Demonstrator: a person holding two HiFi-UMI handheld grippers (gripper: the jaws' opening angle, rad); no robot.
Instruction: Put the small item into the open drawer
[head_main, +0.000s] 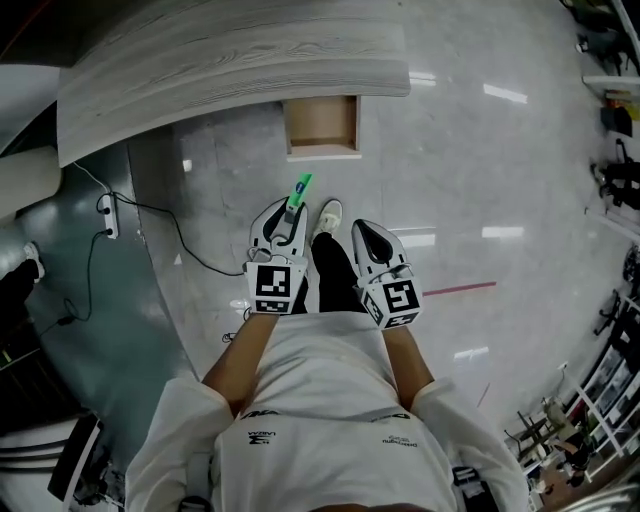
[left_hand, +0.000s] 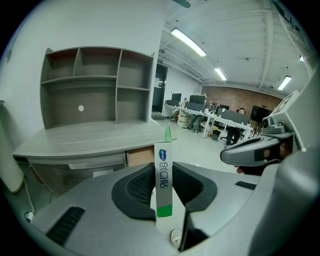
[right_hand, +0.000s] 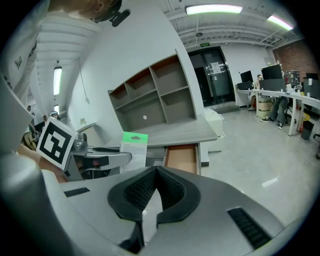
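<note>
The left tool (head_main: 285, 215) is clamped on the lower end of a slim white-and-green cardboard packet (head_main: 300, 188). The packet is well short of the open light-brown wooden drawer (head_main: 322, 122) under the grey wood-grain counter (head_main: 230, 70). Gripped so low, it could pivot or snag on the drawer front. The right tool (right_hand: 156, 171) is closed and empty. Its view shows the packet's broad face; the left gripper view shows only the narrow edge.

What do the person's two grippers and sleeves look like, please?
Both the left gripper and the right gripper have smooth light-grey shells with curved jaws lined by black ribbed pads. Each carries a white cube with black square markers. No cables show. The person wears a white top with loose sleeves and small dark print on the chest.
</note>
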